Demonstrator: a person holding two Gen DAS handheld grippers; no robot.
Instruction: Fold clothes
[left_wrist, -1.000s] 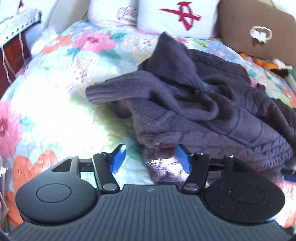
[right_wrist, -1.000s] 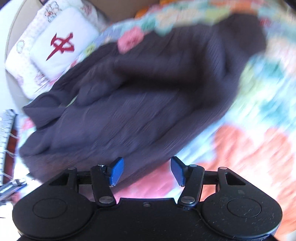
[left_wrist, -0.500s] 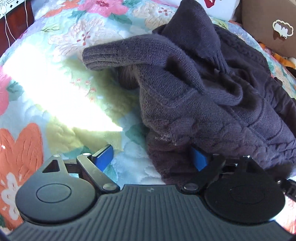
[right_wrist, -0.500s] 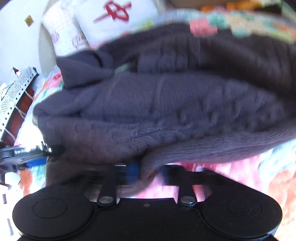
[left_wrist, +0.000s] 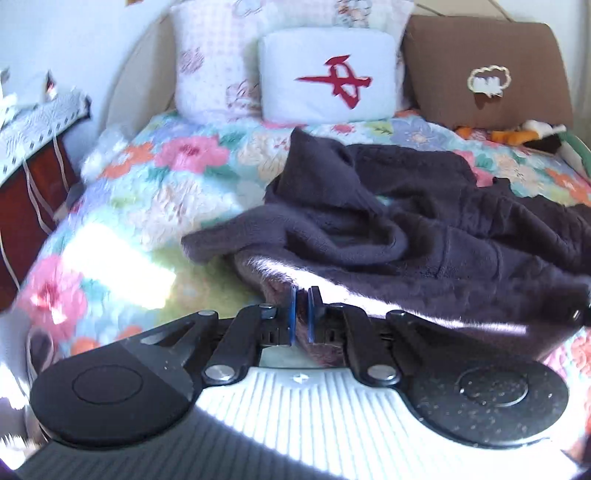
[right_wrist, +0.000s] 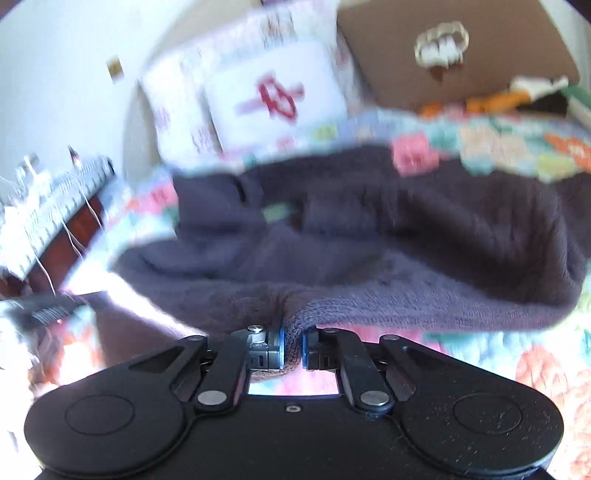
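Note:
A dark purple knit sweater (left_wrist: 424, 236) lies crumpled on a floral quilt (left_wrist: 155, 192); one sleeve sticks out to the left. My left gripper (left_wrist: 300, 314) is shut on the sweater's near hem, which is pinched between the blue pads. In the right wrist view the same sweater (right_wrist: 369, 240) spreads across the bed, blurred. My right gripper (right_wrist: 292, 339) is shut on the sweater's near edge, and a fold of knit sits between its jaws. The hem is lifted and stretched between both grippers.
A white pillow with a red mark (left_wrist: 325, 74), a patterned pillow (left_wrist: 214, 62) and a brown cushion (left_wrist: 484, 70) stand at the headboard. Stuffed toys (left_wrist: 517, 134) lie at the right. A dark wooden stand with a lace cloth (left_wrist: 29, 155) is left of the bed.
Both grippers went from open to shut on the sweater's near hem. Both then lifted and tilted up, so the pillows came into view.

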